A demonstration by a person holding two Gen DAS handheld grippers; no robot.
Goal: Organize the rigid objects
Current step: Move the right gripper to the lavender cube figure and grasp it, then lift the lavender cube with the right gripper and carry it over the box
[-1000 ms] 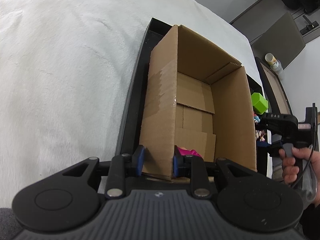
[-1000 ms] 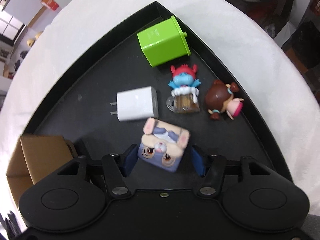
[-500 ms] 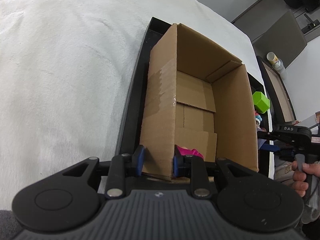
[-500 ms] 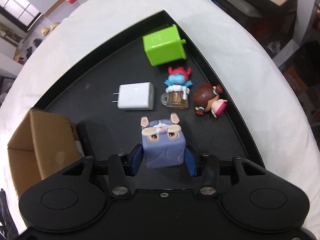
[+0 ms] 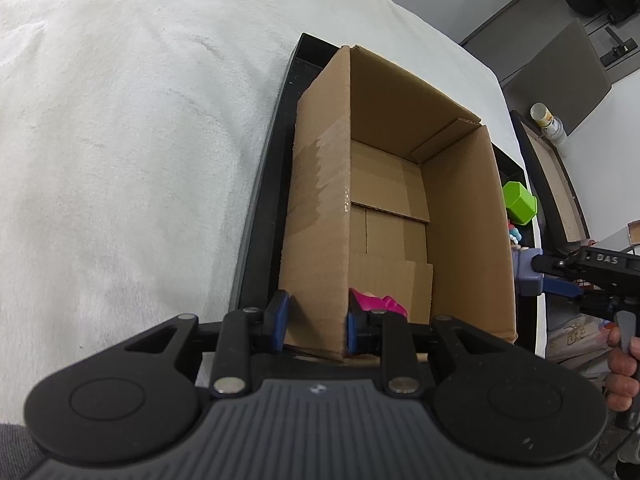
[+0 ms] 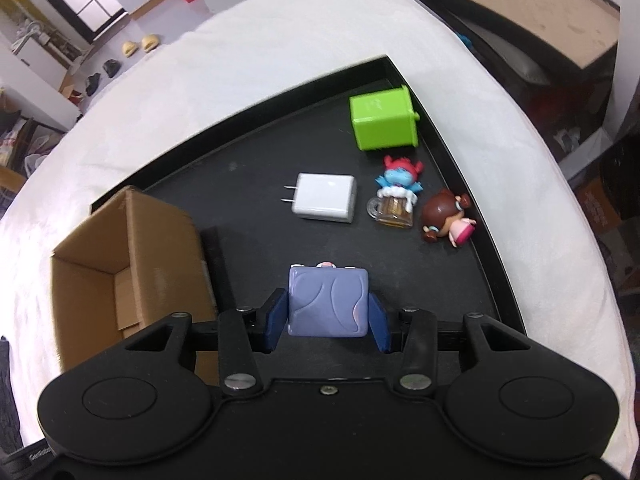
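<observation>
Right wrist view shows the right gripper (image 6: 328, 322) with its fingers clamped on the purple cube toy (image 6: 328, 302), lifted clear of the black tray (image 6: 496, 264); its jaws have just been closing onto the cube. The left gripper (image 5: 316, 322) pinches the near wall of the cardboard box (image 5: 316, 216), steadying it. To do this well, carry the cube level over the box rim, keep clear of the white charger (image 6: 325, 197), and release only once it is well inside, beside the pink item (image 5: 378, 303).
</observation>
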